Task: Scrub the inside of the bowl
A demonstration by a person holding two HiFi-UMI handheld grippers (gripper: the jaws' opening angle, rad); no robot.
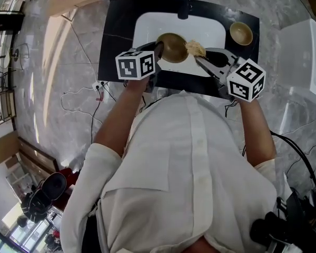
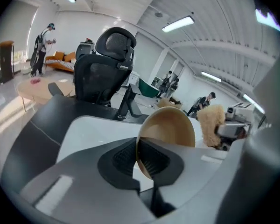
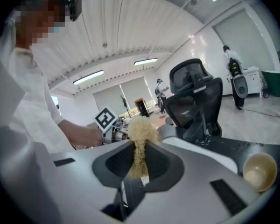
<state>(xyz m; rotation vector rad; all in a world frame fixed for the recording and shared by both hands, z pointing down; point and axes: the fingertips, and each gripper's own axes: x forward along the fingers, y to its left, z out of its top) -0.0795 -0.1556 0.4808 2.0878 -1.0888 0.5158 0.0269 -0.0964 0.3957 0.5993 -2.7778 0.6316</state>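
The black worktop point(image 1: 108, 41) carries a white sink point(image 1: 147, 28) toward its far edge, and the work hangs in the air over that basin. The wooden bowl point(image 1: 173, 47) is tipped on edge above the sink's near edge, with the left gripper point(image 1: 159, 49) clamped shut on its rim, one pad inside and one outside. A second bowl point(image 1: 241, 33) sits at the worktop's far right corner, well apart. The fibrous scrubber point(image 1: 195, 48) is pinched in the shut jaws of the right gripper point(image 1: 201, 60), tuft proud of the tips, just beside the bowl; contact I cannot tell. Best to bring the tuft into the hollow and sweep in circles with light pressure, since a hard push would likely lever the thin rim out of its pinch
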